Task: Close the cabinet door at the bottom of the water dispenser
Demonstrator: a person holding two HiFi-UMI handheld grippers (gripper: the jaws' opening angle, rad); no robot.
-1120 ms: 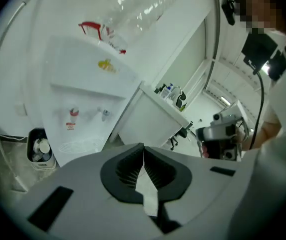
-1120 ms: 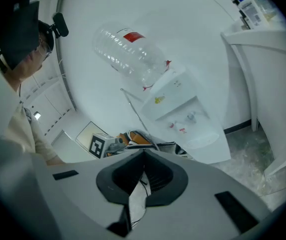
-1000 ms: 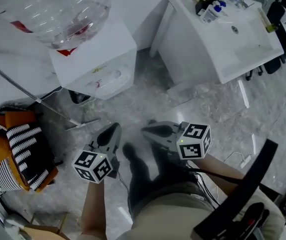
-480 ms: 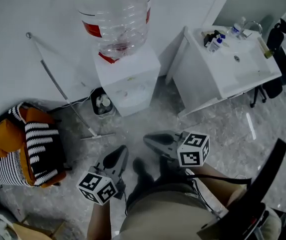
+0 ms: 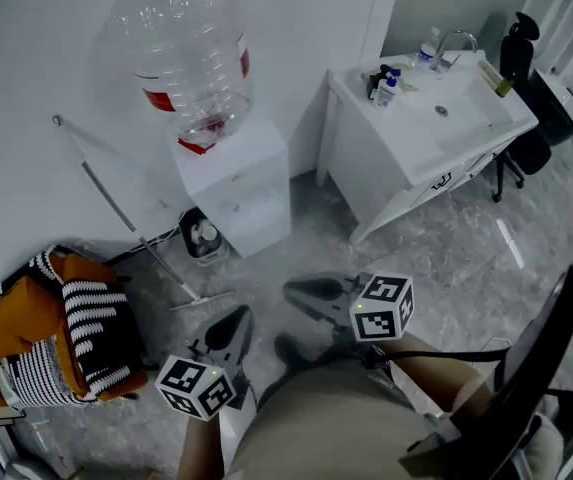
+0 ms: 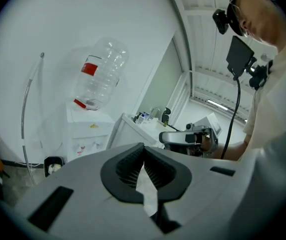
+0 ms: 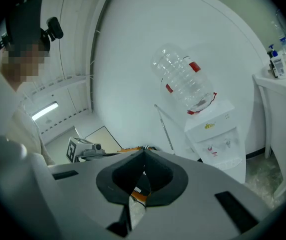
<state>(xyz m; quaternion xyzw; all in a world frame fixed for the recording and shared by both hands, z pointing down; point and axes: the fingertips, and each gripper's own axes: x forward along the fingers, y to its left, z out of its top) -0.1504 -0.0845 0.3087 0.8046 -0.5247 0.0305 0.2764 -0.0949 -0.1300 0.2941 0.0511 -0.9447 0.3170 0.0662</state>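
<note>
Ahead of me, against the wall, stands one water dispenser [image 5: 238,186] carrying one bottle [image 5: 188,53]. My two hands hold two tools nearly level, pointing toward it but well apart from it: left tool [image 5: 236,316] and right tool [image 5: 294,290], each with jaws together, gripping nothing.

Right gripper [image 7: 143,160] nearest, jaws together on nothing, white water dispenser [image 7: 216,134] far right against the wall, upturned clear bottle [image 7: 183,81] on top, thin rod [image 7: 163,124] leaning just left, left gripper [image 7: 102,152] far left.

No legible print on water dispenser [image 5: 238,196] or bottle [image 5: 188,48].
</note>
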